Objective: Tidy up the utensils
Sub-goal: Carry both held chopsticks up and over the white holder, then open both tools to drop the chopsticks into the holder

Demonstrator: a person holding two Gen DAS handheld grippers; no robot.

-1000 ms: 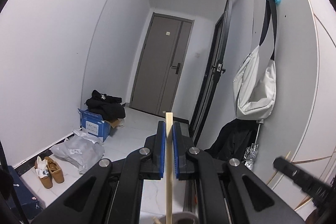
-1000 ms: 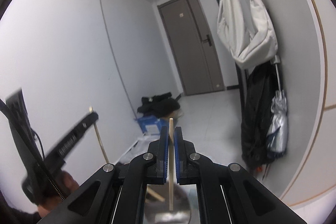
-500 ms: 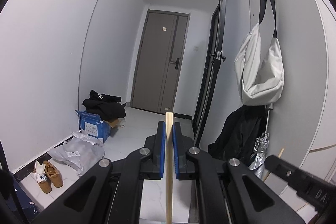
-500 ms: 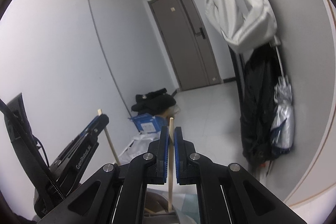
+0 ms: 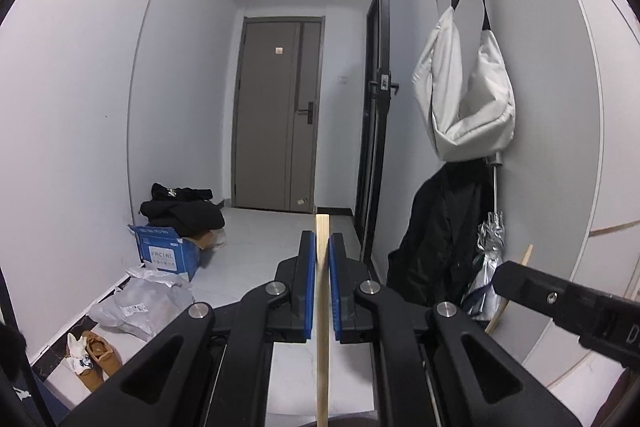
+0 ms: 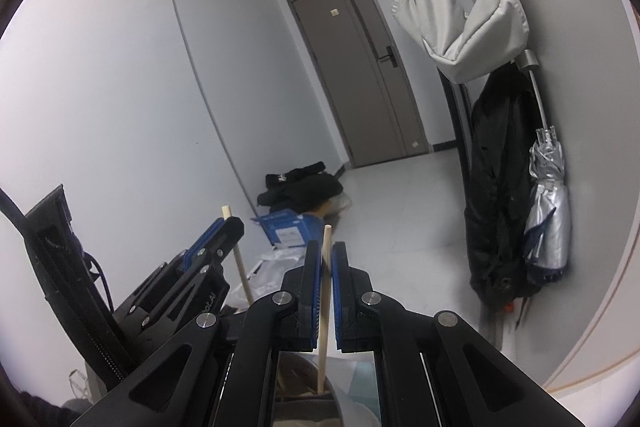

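Left wrist view: left gripper [image 5: 322, 255] clenching a pale, square-cut wooden chopstick [image 5: 322, 339] standing upright between blue pads [image 5: 309, 283]; right gripper [image 5: 560, 301] showing off to the right; beyond and left, blue box [image 5: 168, 253] reading "FACIAL".

Right wrist view: right gripper [image 6: 326, 263] grasping a thinner, round-tipped wooden stick [image 6: 325, 311], slightly tilted, lower end dipping into a container [image 6: 304, 399] below; lettering on the left gripper [image 6: 216, 239] too blurred to read.
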